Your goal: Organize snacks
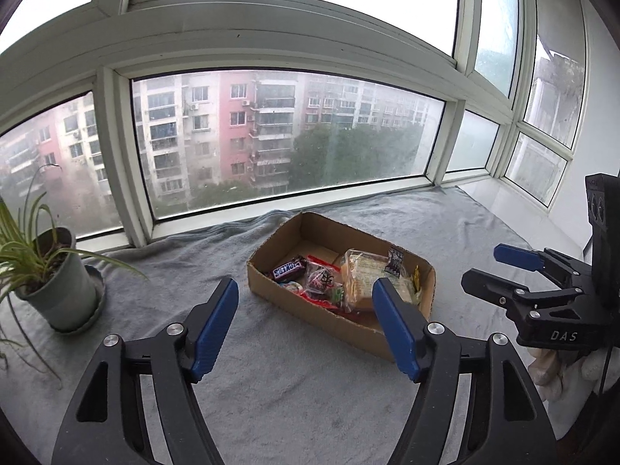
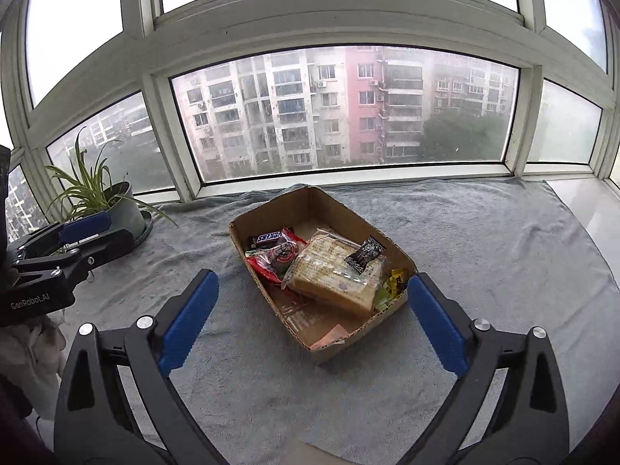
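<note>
Cardboard box (image 2: 391, 250): an open, shallow carton sits at an angle on the grey towel near the middle of the window ledge, snacks piled toward its near-right end, its far end bare.
Wrapped bread (image 2: 333, 277): the largest item, a clear-wrapped loaf or cake, lies flat in the box against its right side.
Small black packet (image 2: 365, 254): rests on top of the wrapped bread.
Snickers bar (image 2: 269, 237): lies along the box's left wall, behind the bread.
Red-and-clear packet (image 2: 282, 252): sits just beside the Snickers bar, touching the bread's left edge; its print is too small to read.
Yellow-green wrappers (image 2: 393, 285): tucked into the near-right corner beside the bread; what they hold cannot be made out.
Right gripper (image 2: 314, 325): jaws spread wide with nothing between them, framing the box's near end from above and clear of it.
Left gripper (image 1: 306, 323): jaws apart and empty, poised short of the box's near-left side, not touching it.
Gloved hand (image 1: 550, 372): a pale glove shows under the right gripper's body at the frame edge.
Grey towel (image 2: 484, 240): covers the ledge beneath everything.
Potted plant (image 1: 58, 283): a grey pot with long thin leaves stands on a saucer at the ledge's left end, well apart from the box.
Window (image 2: 348, 108): white frames, apartment blocks hazy beyond the glass.
</note>
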Demonstrator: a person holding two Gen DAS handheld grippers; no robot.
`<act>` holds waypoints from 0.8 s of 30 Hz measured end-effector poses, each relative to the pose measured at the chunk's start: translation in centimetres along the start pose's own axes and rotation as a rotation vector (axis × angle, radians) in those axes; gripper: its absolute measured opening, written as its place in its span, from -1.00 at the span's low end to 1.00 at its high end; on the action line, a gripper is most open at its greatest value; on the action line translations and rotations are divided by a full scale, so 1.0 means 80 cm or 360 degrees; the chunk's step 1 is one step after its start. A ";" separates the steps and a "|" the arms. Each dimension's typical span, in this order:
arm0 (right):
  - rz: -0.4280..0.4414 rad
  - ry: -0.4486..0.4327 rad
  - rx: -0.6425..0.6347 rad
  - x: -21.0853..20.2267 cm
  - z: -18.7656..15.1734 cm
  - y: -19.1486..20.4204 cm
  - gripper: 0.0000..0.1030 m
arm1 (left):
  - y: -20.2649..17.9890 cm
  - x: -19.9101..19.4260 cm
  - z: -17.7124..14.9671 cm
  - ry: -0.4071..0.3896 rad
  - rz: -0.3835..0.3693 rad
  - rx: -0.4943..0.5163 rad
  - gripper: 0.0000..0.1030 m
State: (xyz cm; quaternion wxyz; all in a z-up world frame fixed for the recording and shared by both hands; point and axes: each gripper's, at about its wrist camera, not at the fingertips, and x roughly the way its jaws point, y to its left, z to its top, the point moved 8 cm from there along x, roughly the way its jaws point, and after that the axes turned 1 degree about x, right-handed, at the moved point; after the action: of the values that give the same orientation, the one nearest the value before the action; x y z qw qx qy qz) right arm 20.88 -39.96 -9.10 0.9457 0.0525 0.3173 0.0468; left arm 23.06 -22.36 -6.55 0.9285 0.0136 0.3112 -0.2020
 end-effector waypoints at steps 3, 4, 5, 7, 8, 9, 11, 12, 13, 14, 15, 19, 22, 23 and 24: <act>-0.0025 -0.0004 0.0026 -0.013 -0.009 0.000 0.96 | -0.002 -0.013 -0.006 -0.0010 0.0027 0.0001 0.41; -0.0034 -0.0002 0.0028 -0.017 -0.013 0.000 0.96 | -0.003 -0.018 -0.008 -0.0014 0.0031 0.0000 0.41; -0.0046 0.0002 0.0025 -0.020 -0.015 0.000 0.96 | -0.004 -0.022 -0.010 -0.0015 0.0032 -0.0002 0.43; -0.0071 0.0004 0.0007 -0.025 -0.020 0.002 0.96 | -0.005 -0.029 -0.013 -0.0020 0.0041 -0.0005 0.52; -0.0083 0.0001 0.0000 -0.027 -0.022 0.002 0.97 | -0.005 -0.032 -0.014 -0.0025 0.0052 -0.0003 0.54; -0.0087 0.0001 -0.0003 -0.029 -0.023 0.004 0.97 | -0.006 -0.035 -0.015 -0.0030 0.0060 -0.0001 0.54; -0.0081 0.0005 0.0000 -0.030 -0.025 0.005 0.97 | -0.006 -0.039 -0.015 -0.0033 0.0070 0.0000 0.54; -0.0081 0.0006 0.0001 -0.031 -0.026 0.005 0.97 | -0.006 -0.041 -0.016 -0.0035 0.0075 -0.0001 0.54; -0.0084 0.0006 0.0000 -0.032 -0.026 0.006 0.97 | -0.006 -0.043 -0.017 -0.0037 0.0079 -0.0004 0.54; -0.0089 0.0006 -0.0002 -0.032 -0.026 0.006 0.97 | -0.005 -0.044 -0.017 -0.0037 0.0082 -0.0006 0.54; -0.0091 0.0006 -0.0004 -0.032 -0.026 0.007 0.97 | -0.005 -0.045 -0.017 -0.0036 0.0086 -0.0006 0.54; -0.0089 0.0007 -0.0008 -0.033 -0.027 0.008 0.97 | -0.006 -0.048 -0.019 -0.0038 0.0096 -0.0001 0.54; -0.0089 0.0005 -0.0009 -0.034 -0.027 0.009 0.97 | -0.005 -0.050 -0.019 -0.0042 0.0100 -0.0005 0.54; -0.0089 0.0003 -0.0009 -0.034 -0.027 0.009 0.97 | -0.006 -0.051 -0.019 -0.0043 0.0099 -0.0006 0.54; -0.0090 0.0002 -0.0008 -0.034 -0.027 0.008 0.97 | -0.006 -0.051 -0.019 -0.0042 0.0099 -0.0006 0.54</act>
State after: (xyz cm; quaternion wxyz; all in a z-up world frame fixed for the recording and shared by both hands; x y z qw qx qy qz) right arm 17.36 -39.48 -9.13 0.9466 0.0413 0.3191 0.0209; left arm 19.08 -21.06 -5.34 0.9384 0.0191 0.2989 -0.1726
